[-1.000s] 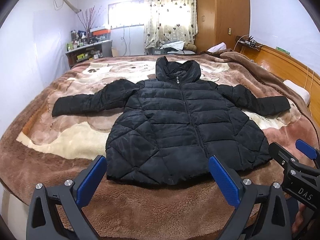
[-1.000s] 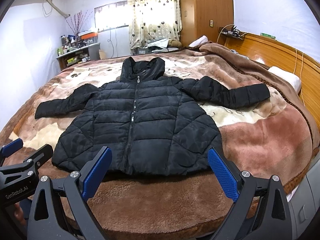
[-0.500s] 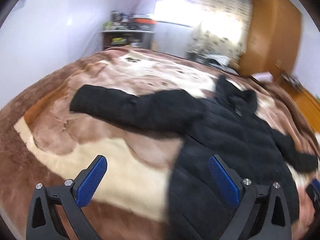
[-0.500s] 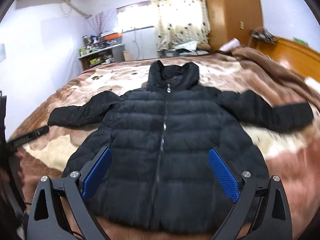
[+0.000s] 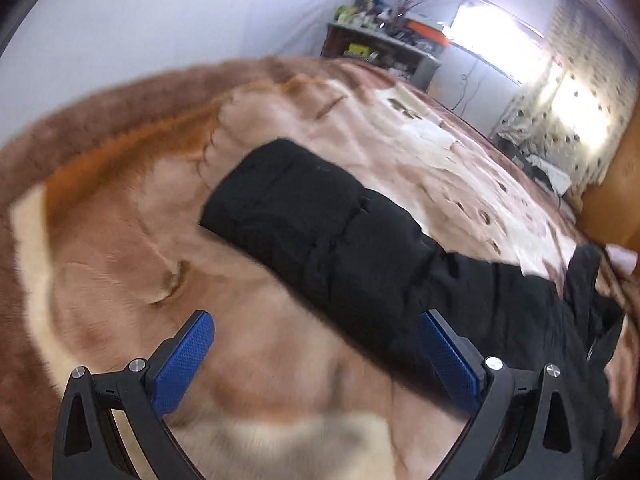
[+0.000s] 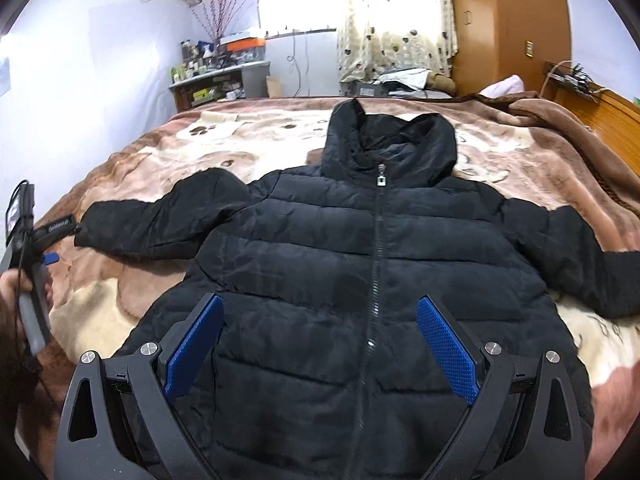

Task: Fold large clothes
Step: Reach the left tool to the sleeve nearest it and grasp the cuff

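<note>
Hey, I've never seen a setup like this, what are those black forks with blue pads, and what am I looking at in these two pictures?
Those are hand-held tongs, one in each of a person's hands, each with a camera looking forward along its two fingers. No robot is involved.

One picture comes from the left tongs, which are open and pointed at one sleeve of a black puffer jacket. That view is blurred.

The other picture comes from the right tongs, also open, hovering over the jacket's lower front. At its left edge you can see the person's hand holding the left tongs near the sleeve's cuff.

The jacket lies flat, zipped, sleeves spread, on a brown and cream blanket covering a bed. Nothing is gripped.
</note>
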Demonstrator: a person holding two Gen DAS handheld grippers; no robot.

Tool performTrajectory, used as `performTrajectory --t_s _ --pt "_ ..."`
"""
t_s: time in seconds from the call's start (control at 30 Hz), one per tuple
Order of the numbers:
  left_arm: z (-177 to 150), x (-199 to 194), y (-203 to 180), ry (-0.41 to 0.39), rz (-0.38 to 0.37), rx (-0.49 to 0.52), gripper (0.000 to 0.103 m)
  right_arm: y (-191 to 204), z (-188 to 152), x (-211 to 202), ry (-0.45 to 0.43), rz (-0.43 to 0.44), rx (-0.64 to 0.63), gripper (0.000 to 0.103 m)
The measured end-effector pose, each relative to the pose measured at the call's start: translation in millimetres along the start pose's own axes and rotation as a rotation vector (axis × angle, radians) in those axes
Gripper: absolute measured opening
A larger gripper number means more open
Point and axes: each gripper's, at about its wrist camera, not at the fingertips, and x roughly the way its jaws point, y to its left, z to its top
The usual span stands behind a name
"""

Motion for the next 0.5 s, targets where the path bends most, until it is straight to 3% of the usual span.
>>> performTrajectory --t_s 0.1,0.3,0.4,0.5 --pt "11 30 13 0.066 -0.017 -0.088 0.102 4 2 12 0.014 0.013 -0.009 0.097" --pt "25 64 22 0.075 -0.001 -0.168 0.099 7 -1 32 0.053 0.019 -0.012 0.097" --pt "32 75 18 0.071 0.031 -0.169 0.088 7 -1 38 0.064 0.015 -0.014 0.097" --pt "38 78 7 0.062 0.041 -0.144 0.063 5 -1 40 0.065 0.021 -0.001 0.097"
